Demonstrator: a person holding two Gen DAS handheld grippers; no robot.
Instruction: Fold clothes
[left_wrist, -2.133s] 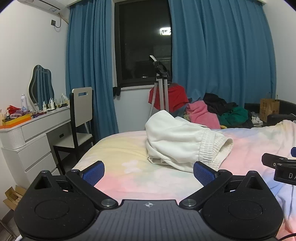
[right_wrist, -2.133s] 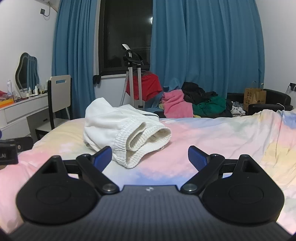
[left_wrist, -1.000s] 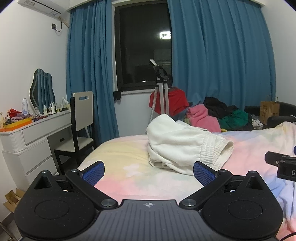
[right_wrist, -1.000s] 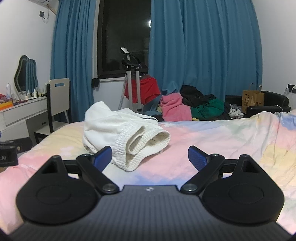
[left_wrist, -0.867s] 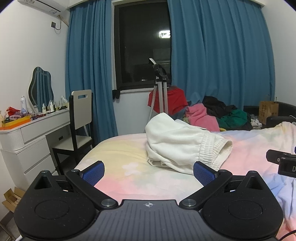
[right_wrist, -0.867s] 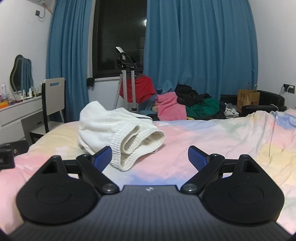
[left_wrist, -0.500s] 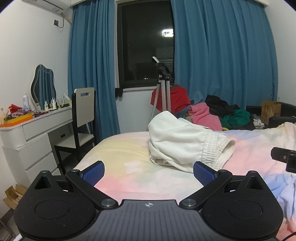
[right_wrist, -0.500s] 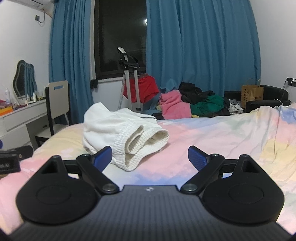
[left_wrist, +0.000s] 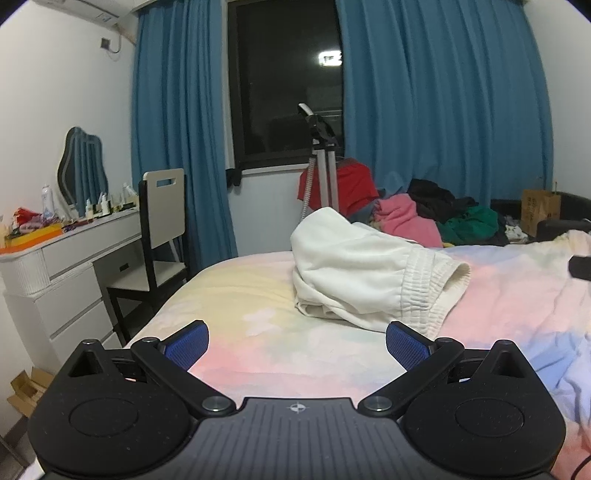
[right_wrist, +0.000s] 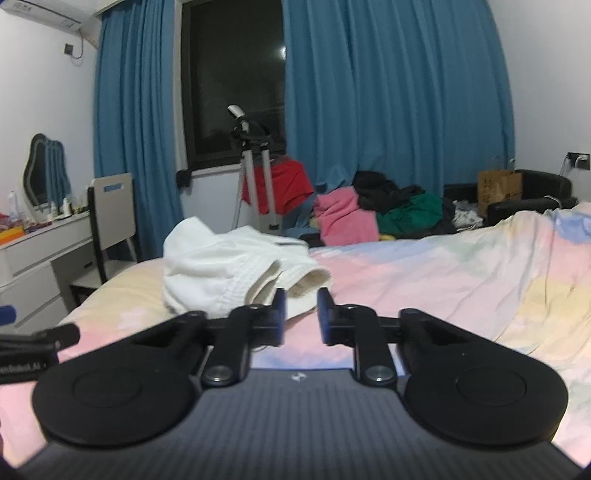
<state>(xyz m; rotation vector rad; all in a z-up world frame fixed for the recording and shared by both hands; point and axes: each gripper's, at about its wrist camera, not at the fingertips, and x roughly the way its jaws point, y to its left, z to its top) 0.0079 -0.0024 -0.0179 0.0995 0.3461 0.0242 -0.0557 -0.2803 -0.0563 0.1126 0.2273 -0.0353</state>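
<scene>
A white garment (left_wrist: 365, 273) with a ribbed elastic hem lies bundled on the pastel tie-dye bed (left_wrist: 258, 302); it also shows in the right wrist view (right_wrist: 236, 269). My left gripper (left_wrist: 295, 339) is open and empty, hovering above the bed short of the garment. My right gripper (right_wrist: 300, 314) has its jaws nearly closed with a narrow gap, holding nothing, just in front of the garment's hem. The left gripper's edge (right_wrist: 37, 343) shows at the left of the right wrist view.
A pile of pink, green and black clothes (right_wrist: 380, 214) lies beyond the bed by the blue curtains. A tripod with a red cloth (left_wrist: 325, 181), a chair (left_wrist: 162, 229) and a white dresser (left_wrist: 55, 269) stand to the left. A paper bag (right_wrist: 498, 192) sits on a dark seat at right.
My right gripper's jaws have closed from wide open to a narrow gap. Both views shifted slightly; the garment has not moved.
</scene>
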